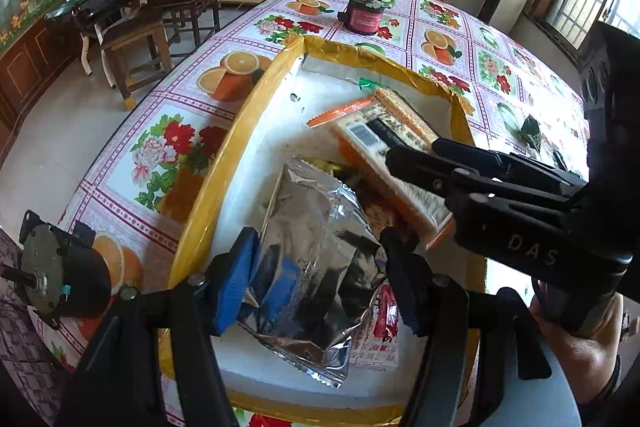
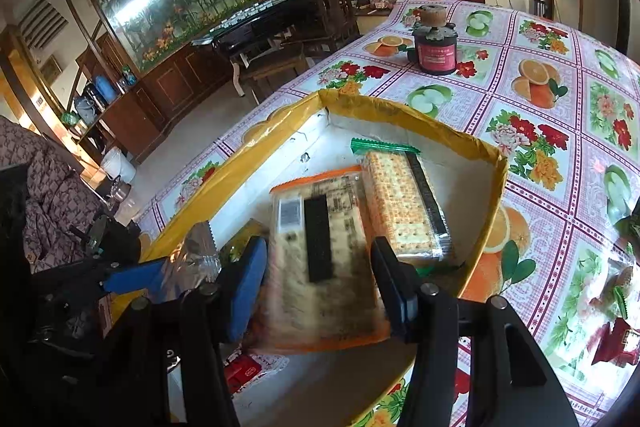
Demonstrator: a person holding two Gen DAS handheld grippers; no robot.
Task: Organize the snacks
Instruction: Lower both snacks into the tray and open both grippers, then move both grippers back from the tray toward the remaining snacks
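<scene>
So both grippers are down in the white box (image 1: 240, 115) with the yellow taped rim, sitting on the table (image 1: 440, 39) with the fruit and flower cloth. The left gripper (image 1: 316, 279) has its jaws partway apart around a silver foil snack bag (image 1: 312, 247); the pads look right against its sides, but I can't tell if they really press. The right gripper (image 2: 316, 287) straddles an orange-edged cracker pack (image 2: 320, 247), which looks blurred, jaws half open; can't tell if it's gripped either. A green-edged cracker pack (image 2: 404, 203) lies just beside it at 2 o'clock. A dark jar (image 2: 434, 47) stands on the table at 12 o'clock, well apart.
</scene>
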